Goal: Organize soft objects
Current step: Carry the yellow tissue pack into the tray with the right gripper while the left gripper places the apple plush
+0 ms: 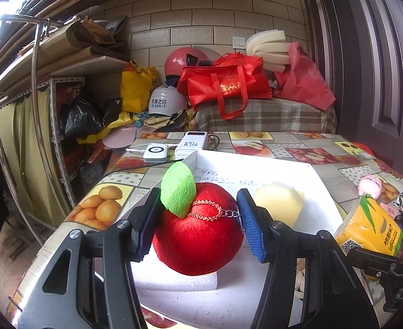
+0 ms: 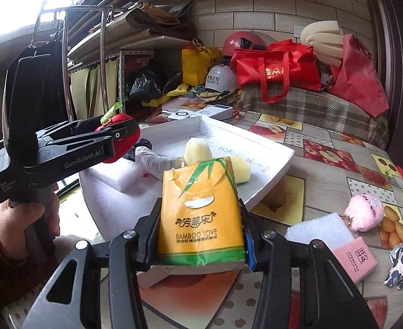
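Note:
A red plush apple (image 1: 198, 241) with a green leaf sits between the blue pads of my left gripper (image 1: 198, 208), which is shut on it just above a white foam slab (image 1: 179, 278) in the white tray (image 1: 297, 175). In the right wrist view the left gripper (image 2: 119, 134) holds the apple (image 2: 132, 141) over the tray's left end (image 2: 256, 139). My right gripper (image 2: 198, 219) is shut on a yellow tissue pack (image 2: 201, 213) at the tray's near edge. It also shows at the right of the left wrist view, as the right gripper (image 1: 388, 235) with the pack (image 1: 366, 227).
Yellow sponge pieces (image 2: 197, 150) (image 2: 241, 168) and a white glove (image 2: 152, 160) lie in the tray. On the fruit-print tablecloth to the right are a pink plush (image 2: 364, 212), a white foam block (image 2: 319, 230), a pink packet (image 2: 355, 259) and patterned cloth (image 2: 400, 264). Power banks (image 1: 191, 145) lie behind the tray.

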Motion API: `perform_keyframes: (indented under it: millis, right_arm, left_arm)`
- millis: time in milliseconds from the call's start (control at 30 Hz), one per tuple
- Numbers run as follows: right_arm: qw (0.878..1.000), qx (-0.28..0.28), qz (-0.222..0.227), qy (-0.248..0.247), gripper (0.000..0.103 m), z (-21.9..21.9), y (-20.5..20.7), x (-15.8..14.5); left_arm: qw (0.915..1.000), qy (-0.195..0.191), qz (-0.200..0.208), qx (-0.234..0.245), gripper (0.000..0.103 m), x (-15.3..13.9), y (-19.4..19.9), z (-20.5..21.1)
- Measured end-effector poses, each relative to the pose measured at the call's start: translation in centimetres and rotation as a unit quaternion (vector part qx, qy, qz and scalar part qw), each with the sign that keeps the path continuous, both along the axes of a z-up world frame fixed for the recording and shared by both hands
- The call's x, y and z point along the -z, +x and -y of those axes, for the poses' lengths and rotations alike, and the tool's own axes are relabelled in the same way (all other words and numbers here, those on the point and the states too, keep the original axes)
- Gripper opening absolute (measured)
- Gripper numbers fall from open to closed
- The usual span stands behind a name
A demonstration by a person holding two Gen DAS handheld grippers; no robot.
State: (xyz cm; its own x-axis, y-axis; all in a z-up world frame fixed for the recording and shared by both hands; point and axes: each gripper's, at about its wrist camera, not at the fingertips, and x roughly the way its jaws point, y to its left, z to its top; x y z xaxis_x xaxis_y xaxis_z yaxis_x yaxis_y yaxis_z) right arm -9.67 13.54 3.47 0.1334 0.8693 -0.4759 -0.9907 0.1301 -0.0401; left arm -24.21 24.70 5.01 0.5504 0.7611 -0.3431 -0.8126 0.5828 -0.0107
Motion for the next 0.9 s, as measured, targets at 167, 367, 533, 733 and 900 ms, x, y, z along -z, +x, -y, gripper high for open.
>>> perform_keyframes:
  millis: [167, 367, 533, 733, 900]
  right_arm:
    - [1.000, -0.005, -0.015, -0.016, 0.048, -2.1, 0.0, 0.2]
    - [0.998, -0.013, -0.032, -0.056, 0.048, -5.3, 0.0, 0.9]
    - [0.994, -0.023, -0.047, -0.096, 0.048, -7.6, 0.4, 1.8]
    - [0.994, 0.020, -0.050, -0.092, 0.048, -9.4, 2.1, 1.5]
    - [0.993, 0.043, -0.067, -0.088, 0.051, -9.5, 3.1, 1.5]
  left_arm:
    - [0.9999, -0.012, -0.010, 0.000, 0.056, 0.2, 0.7, -0.9]
    - [0.9992, -0.034, -0.018, 0.010, 0.056, 0.5, 1.6, -2.4]
    - [0.9986, -0.050, -0.019, 0.007, 0.056, 0.6, 2.2, -3.8]
    - [0.9979, -0.058, -0.030, 0.007, 0.056, 0.8, 2.8, -4.6]
    - [0.9970, -0.050, -0.059, -0.002, 0.063, 1.0, 3.8, -4.5]
